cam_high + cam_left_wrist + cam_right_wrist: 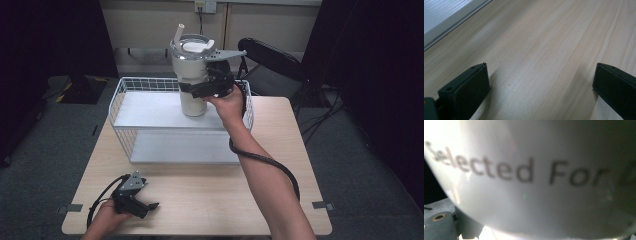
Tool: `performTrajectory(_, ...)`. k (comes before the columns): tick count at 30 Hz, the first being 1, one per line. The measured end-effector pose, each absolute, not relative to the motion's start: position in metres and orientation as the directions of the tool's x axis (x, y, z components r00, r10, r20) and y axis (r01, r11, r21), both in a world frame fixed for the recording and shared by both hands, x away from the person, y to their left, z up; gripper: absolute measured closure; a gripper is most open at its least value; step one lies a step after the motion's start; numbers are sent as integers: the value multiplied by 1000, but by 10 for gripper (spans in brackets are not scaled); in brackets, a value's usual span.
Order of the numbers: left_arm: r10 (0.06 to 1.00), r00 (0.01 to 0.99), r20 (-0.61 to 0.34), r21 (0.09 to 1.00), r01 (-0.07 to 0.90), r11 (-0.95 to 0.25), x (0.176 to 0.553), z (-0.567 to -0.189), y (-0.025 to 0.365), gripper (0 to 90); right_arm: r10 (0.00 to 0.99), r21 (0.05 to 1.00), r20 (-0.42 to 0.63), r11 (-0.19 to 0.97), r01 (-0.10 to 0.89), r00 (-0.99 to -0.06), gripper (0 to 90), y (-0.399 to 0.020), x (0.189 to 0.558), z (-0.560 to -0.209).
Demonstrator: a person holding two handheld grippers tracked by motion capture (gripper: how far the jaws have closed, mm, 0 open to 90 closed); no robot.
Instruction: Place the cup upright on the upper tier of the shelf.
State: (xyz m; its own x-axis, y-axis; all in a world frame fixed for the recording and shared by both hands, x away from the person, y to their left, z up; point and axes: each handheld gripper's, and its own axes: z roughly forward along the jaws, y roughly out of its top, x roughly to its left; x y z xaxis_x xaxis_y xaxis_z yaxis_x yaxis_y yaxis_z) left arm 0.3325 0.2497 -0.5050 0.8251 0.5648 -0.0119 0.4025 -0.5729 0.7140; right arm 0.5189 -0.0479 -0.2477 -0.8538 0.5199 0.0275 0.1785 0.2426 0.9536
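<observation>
The wooden table [210,195] carries a white wire basket [125,107] toward twelve o'clock. A cream tumbler [192,67] with a lid and straw stands in the basket's one o'clock part. The right gripper [197,90] clasps the tumbler's side. At seven o'clock the left gripper [150,205] rests, jaws wide apart, holding nothing.

Right tongs [200,90] clamp the white tumbler [192,75] — over the wire basket [131,112].
</observation>
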Motion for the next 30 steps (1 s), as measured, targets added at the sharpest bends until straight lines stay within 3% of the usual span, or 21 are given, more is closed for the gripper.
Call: performTrajectory(30,565,825,-12,714,402,-573,333,-505,250,0,525,961,27,220,167,-851,91,-51,522,-260)
